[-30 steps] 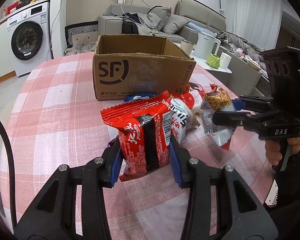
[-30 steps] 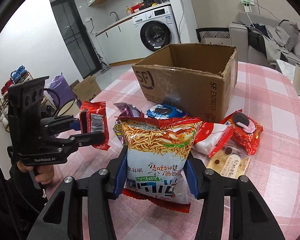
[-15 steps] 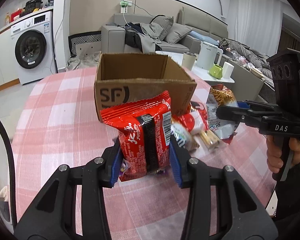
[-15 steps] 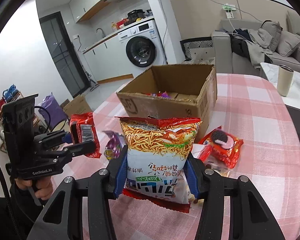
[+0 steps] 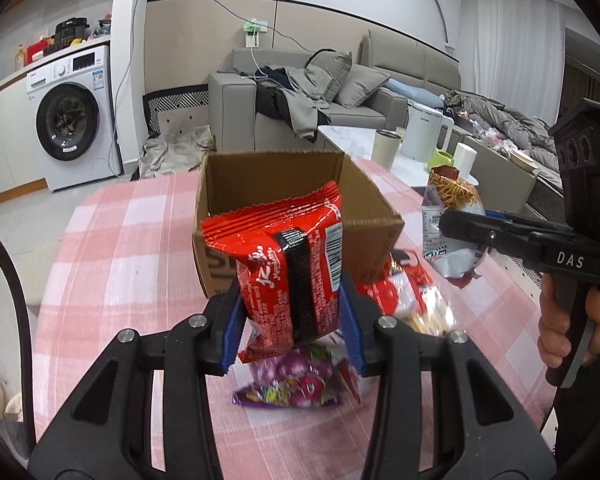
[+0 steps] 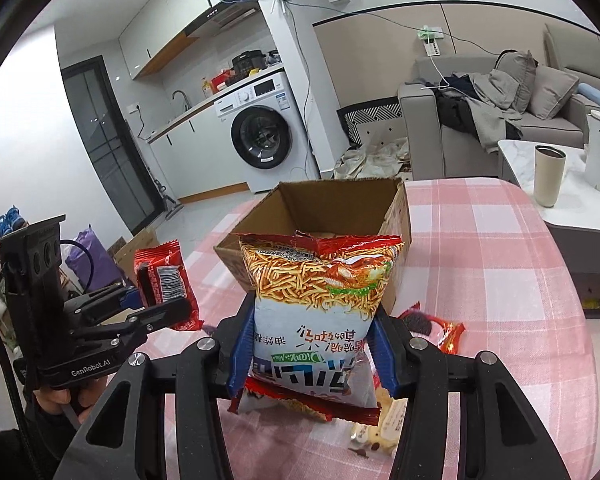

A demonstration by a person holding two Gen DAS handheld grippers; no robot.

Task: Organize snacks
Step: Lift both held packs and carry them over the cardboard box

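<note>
Right wrist view: our right gripper [image 6: 312, 348] clamps the noodle snack bag [image 6: 320, 300] upright before the open cardboard box [image 6: 396, 216] on the pink checked tablecloth [image 6: 492, 248]. At left, our left gripper [image 6: 155, 312] grips a red packet [image 6: 163, 276]. Loose snacks [image 6: 432, 326] lie beneath.

left wrist: close, angled down | right wrist: likewise | shared: cardboard box [image 5: 295, 184] [image 6: 332, 216]

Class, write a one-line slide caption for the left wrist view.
Left gripper clamps a red snack packet before the open cardboard box, beside the right gripper holding a noodle bag.
</note>
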